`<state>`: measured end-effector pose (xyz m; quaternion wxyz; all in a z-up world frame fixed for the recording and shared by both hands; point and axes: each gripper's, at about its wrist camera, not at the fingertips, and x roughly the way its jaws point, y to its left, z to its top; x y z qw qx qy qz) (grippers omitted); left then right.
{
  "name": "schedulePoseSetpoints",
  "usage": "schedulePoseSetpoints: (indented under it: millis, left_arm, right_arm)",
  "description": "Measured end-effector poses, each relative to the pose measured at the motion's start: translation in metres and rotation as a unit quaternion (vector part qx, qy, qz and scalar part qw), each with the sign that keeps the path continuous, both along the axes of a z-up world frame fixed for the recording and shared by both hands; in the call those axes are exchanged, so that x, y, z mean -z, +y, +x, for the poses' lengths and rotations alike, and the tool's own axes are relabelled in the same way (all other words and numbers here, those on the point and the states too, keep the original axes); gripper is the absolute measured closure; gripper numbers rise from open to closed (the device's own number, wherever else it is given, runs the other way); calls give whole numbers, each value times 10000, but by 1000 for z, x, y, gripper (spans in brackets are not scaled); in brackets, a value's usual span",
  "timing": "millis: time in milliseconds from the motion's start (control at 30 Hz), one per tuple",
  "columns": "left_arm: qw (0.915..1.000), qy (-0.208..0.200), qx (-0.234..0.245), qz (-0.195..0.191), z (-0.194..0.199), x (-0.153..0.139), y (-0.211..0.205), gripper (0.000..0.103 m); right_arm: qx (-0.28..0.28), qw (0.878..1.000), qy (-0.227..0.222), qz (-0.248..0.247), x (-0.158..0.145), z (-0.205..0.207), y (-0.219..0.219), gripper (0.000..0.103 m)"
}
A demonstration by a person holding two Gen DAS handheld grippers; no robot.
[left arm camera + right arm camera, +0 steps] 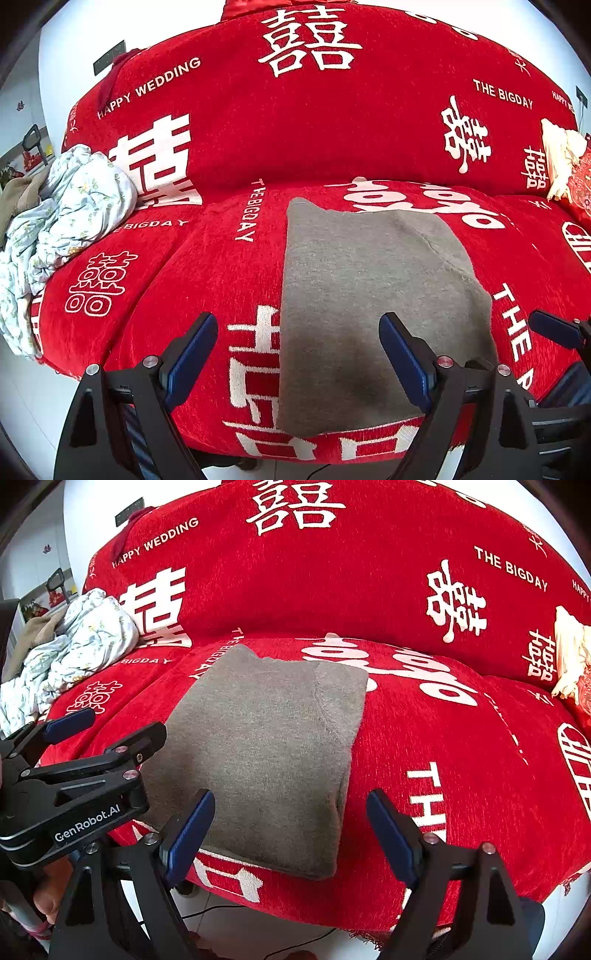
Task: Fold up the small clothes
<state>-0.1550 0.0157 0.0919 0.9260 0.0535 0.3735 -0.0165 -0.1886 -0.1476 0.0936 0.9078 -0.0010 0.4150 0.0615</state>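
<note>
You are holding both grippers off the cloth, fingers spread and gripping nothing: left gripper [299, 354], right gripper [291, 825]. The grey garment [273, 746] is lying centre frame on the red sofa cover [461, 775] as a compact rectangle, so this piece is looking folded. A crumpled floral pile [66, 221] is sitting at the left edge, probably still waiting. The garment's underside layers are hidden; the cream item [557, 158] at far right is cut off.
</note>
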Motion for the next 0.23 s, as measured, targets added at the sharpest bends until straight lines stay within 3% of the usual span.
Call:
schedulePoseSetpoints:
  millis: [233]
  left_arm:
    - [10000, 34, -23, -2, 0, 1, 0, 13]
  right_arm:
    - [1, 10000, 2, 4, -1, -1, 2, 16]
